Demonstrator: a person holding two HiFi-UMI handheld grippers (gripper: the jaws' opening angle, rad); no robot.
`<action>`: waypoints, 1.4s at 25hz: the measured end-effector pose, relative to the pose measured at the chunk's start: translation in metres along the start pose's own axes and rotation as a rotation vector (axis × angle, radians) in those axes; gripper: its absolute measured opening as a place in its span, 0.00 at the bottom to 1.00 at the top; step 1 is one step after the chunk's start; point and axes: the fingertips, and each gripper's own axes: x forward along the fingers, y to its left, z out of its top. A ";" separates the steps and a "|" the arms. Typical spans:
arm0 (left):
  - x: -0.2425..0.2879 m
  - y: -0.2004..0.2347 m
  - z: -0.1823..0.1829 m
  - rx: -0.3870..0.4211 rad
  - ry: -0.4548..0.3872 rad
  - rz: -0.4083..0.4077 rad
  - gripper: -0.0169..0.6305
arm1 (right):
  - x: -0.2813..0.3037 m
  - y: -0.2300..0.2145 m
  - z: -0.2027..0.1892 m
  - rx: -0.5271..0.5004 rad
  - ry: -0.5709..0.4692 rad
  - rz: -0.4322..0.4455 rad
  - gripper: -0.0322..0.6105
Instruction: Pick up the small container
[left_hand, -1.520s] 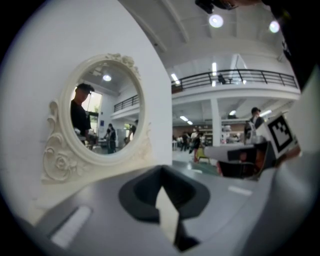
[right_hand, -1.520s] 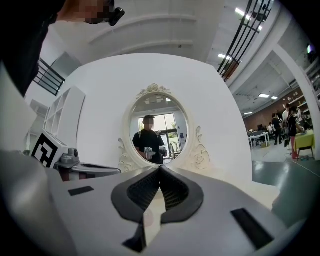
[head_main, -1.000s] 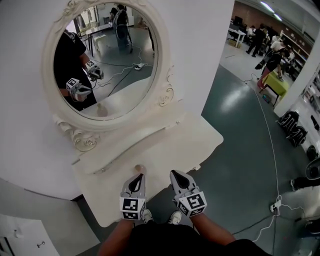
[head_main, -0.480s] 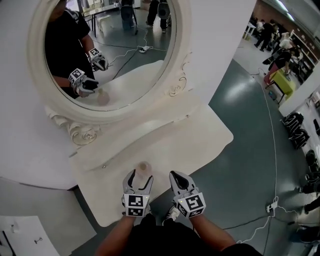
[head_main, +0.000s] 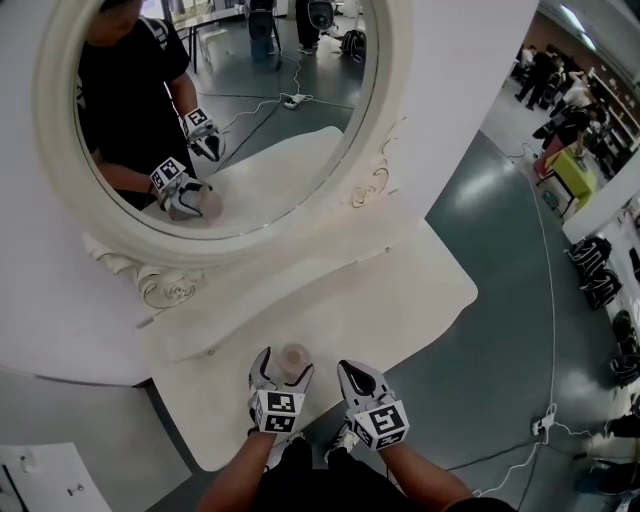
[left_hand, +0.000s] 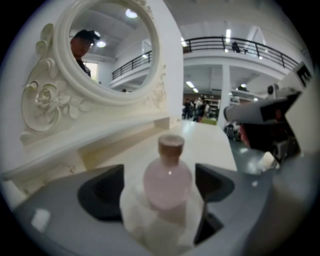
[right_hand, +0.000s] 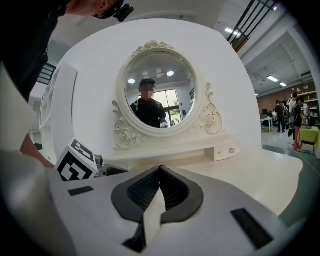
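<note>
Small container (head_main: 294, 357) stands near the vanity table's (head_main: 420, 290) front edge between the left hand-held gripper's (head_main: 283, 366) opening jaws.

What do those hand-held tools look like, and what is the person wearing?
The left gripper and right gripper look alike: pale grey shells tapering to pointed jaws, lined with black ribbed pads. Each carries a white cube printed with black square markers. No cables show on them. The mirror shows a black short-sleeved top.
</note>
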 end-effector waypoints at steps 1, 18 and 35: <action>0.003 0.000 -0.002 0.000 0.009 -0.001 0.70 | 0.001 0.001 -0.001 0.003 0.005 -0.001 0.06; 0.036 -0.005 -0.022 0.029 0.105 0.005 0.69 | -0.004 0.003 -0.008 0.035 0.013 0.010 0.06; 0.045 -0.009 -0.024 0.017 0.180 -0.056 0.65 | -0.005 -0.004 -0.017 0.068 0.031 0.012 0.06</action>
